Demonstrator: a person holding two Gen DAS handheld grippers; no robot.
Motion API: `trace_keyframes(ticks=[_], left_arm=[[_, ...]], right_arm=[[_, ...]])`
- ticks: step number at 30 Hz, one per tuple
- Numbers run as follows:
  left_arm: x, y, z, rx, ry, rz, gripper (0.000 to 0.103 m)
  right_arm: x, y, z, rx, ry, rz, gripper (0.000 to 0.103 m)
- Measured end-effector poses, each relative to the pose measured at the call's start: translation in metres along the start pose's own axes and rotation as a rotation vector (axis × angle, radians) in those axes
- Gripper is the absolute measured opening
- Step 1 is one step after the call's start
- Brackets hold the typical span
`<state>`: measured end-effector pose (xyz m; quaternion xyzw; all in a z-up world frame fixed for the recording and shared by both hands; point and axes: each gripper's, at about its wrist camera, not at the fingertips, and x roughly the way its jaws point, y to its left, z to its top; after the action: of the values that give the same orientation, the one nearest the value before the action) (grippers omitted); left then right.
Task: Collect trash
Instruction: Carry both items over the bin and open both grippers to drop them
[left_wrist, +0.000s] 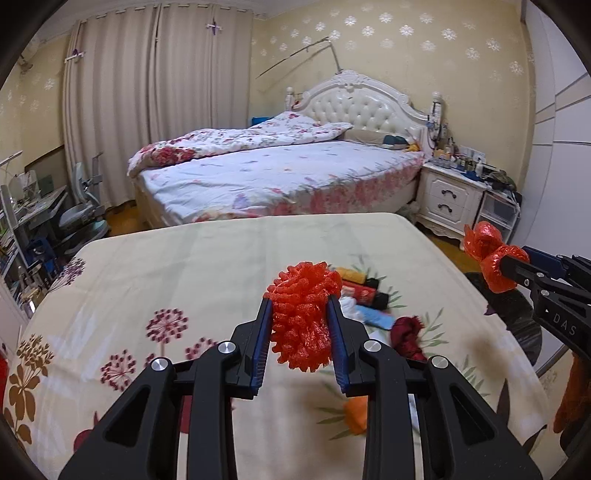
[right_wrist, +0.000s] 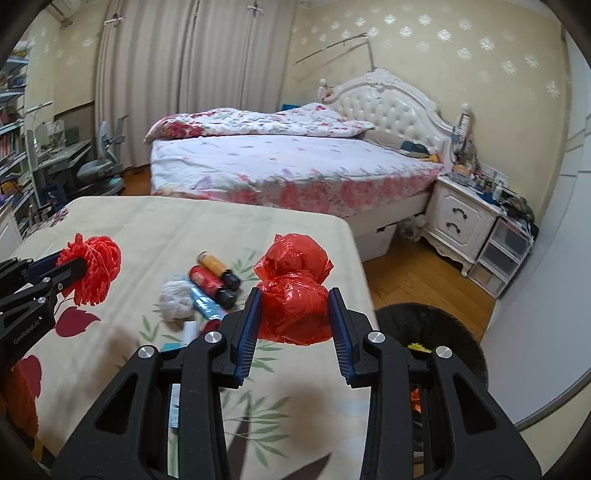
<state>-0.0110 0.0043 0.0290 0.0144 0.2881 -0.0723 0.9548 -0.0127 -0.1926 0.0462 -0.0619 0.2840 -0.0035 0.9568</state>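
Bottles (right_wrist: 216, 278) on table (right_wrist: 147, 229), bin (right_wrist: 443, 321) right of table (partly hidden), bed (right_wrist: 295, 166) behind

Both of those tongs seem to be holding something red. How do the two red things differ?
The left tongs pinch a red foam net with a bumpy, open-mesh surface, matte and springy-looking. The right tongs pinch a red plastic bag, smooth, glossy, slightly see-through and crumpled into a knotted lump. Both are bright red, scrunched into balls, and held above the floral cloth.

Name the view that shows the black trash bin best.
The right wrist view: the black trash bin sits on the floor right of the table, rim and contents partly visible behind the right gripper. In the left wrist view, that gripper largely hides it.
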Motion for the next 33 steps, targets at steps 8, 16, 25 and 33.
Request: trace_keyframes(ticks=[8, 16, 25, 33], left_arm=[[0.029, -0.079, 0.022, 0.090, -0.005, -0.131, 0.030], [0.067, -0.141, 0.029, 0.170, 0.032, -0.205, 0.030], [0.096, -0.186, 0.034, 0.224, 0.063, -0.246, 0.030], [0.117, -0.219, 0.033, 0.276, 0.090, -0.268, 0.030]], right_arm=[[0.024, -0.076, -0.013, 0.136, 0.035, -0.163, 0.035], [0.048, -0.125, -0.034, 0.244, 0.088, -0.226, 0.035], [0.062, -0.152, -0.048, 0.304, 0.106, -0.252, 0.036], [0.068, -0.165, -0.054, 0.327, 0.114, -0.271, 0.036]])
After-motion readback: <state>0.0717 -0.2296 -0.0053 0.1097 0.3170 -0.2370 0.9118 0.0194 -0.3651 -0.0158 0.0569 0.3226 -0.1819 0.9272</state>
